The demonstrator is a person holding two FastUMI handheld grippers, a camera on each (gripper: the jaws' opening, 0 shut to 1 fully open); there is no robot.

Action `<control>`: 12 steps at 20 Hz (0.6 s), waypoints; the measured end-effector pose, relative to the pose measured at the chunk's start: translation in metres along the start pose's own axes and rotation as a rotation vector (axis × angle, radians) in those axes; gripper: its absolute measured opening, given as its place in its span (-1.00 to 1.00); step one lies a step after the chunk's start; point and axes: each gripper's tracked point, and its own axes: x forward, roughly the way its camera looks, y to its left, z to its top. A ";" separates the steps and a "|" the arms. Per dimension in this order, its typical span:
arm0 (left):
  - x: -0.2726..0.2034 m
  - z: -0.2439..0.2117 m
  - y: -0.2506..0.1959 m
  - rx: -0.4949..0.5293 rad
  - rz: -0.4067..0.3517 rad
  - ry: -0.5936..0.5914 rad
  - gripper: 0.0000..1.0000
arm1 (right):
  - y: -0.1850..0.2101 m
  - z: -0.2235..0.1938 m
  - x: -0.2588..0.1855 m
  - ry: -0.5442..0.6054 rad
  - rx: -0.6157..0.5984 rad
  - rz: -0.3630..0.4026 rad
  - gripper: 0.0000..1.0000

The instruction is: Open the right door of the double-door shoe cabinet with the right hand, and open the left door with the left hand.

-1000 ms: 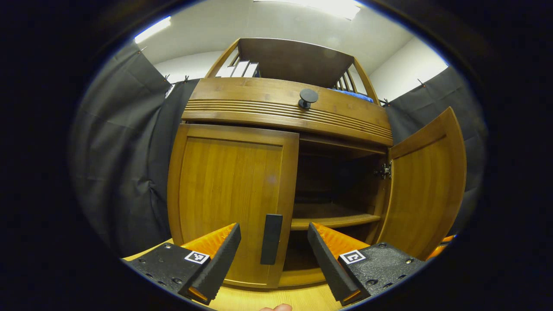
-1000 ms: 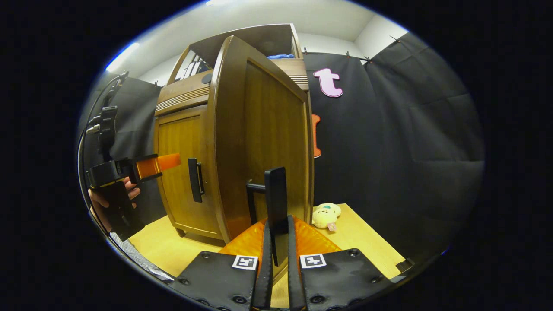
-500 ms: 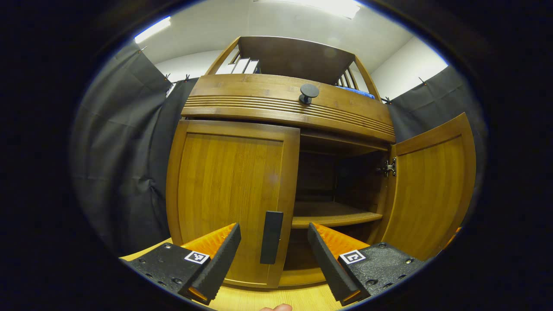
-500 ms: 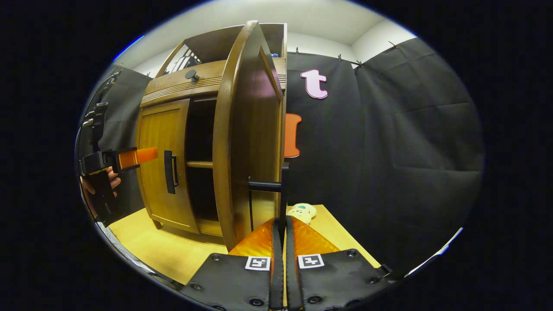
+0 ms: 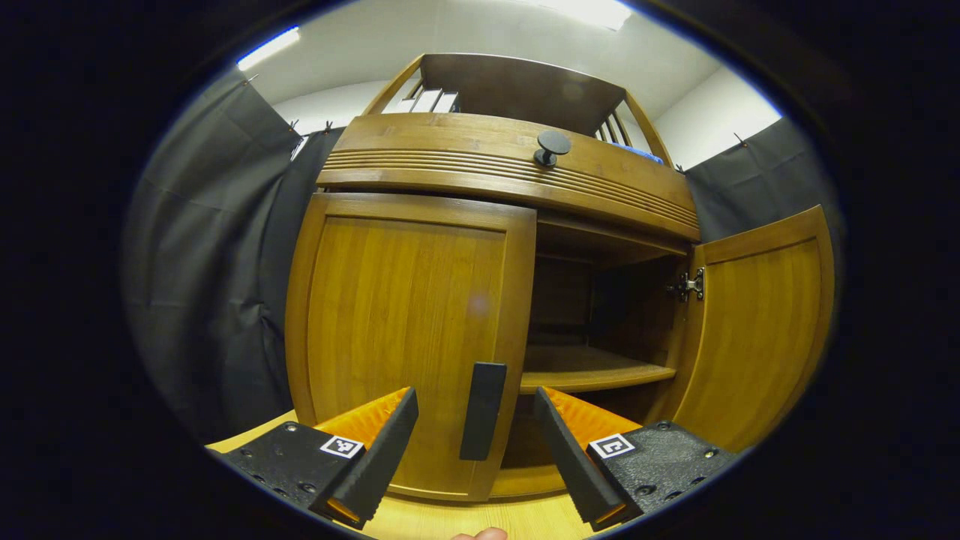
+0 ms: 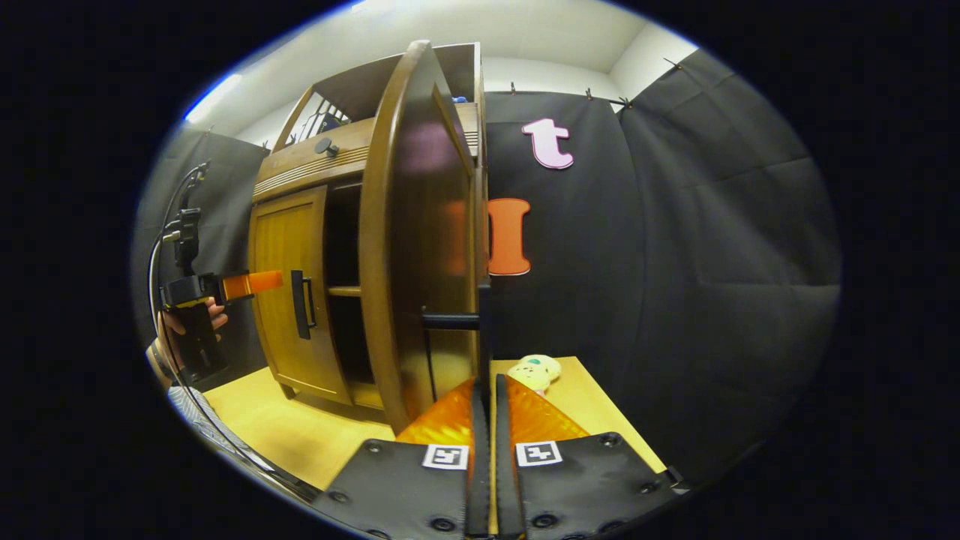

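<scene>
The wooden shoe cabinet has its left door closed, with a black bar handle on it. My left gripper is open, and that handle stands in the gap just ahead of its fingers. The right door stands swung wide open. In the right gripper view this right door is seen edge-on, and my right gripper is shut on its black handle. The left gripper, held by a hand, sits close to the left door's handle.
Inside the cabinet a wooden shelf is bare. A black knob sits on the drawer front above the doors. A small plush toy lies on the wooden table behind the open right door. Black cloth walls surround the booth.
The right door has swung further open with my right gripper on its handle. The left gripper stayed open and shifted slightly in front of the left door's handle.
</scene>
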 end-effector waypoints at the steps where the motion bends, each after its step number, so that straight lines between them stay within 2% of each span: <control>1: 0.000 0.000 0.002 0.007 0.002 -0.004 0.83 | -0.005 -0.003 -0.002 -0.006 0.004 -0.001 -0.57; 2: 0.002 0.000 0.004 0.015 0.006 -0.007 0.83 | -0.008 -0.007 -0.005 -0.005 0.009 0.004 -0.58; 3: 0.002 0.000 0.006 0.020 0.011 -0.008 0.83 | -0.008 -0.008 -0.006 -0.004 0.011 0.006 -0.70; 4: 0.002 0.000 0.007 0.023 0.014 -0.008 0.83 | -0.011 -0.008 -0.007 -0.008 0.008 0.000 -0.62; 5: 0.003 0.000 0.009 0.024 0.017 -0.009 0.83 | -0.010 -0.009 -0.008 -0.004 0.005 0.000 -0.33; 6: 0.003 -0.001 0.010 0.023 0.020 -0.008 0.83 | -0.011 -0.010 -0.011 -0.001 0.002 -0.008 -0.31; 7: 0.002 -0.001 0.010 0.022 0.021 -0.007 0.83 | -0.013 -0.011 -0.014 0.001 0.007 -0.019 -0.46; 8: 0.002 -0.001 0.011 0.022 0.022 -0.007 0.83 | -0.015 -0.013 -0.018 0.005 0.012 -0.029 -0.46; 11: 0.003 -0.002 0.013 0.029 0.027 -0.012 0.83 | -0.030 -0.015 -0.033 0.004 0.013 -0.101 -0.44; 12: 0.005 -0.001 0.013 0.029 0.027 -0.015 0.83 | -0.037 -0.013 -0.041 0.000 0.012 -0.135 -0.37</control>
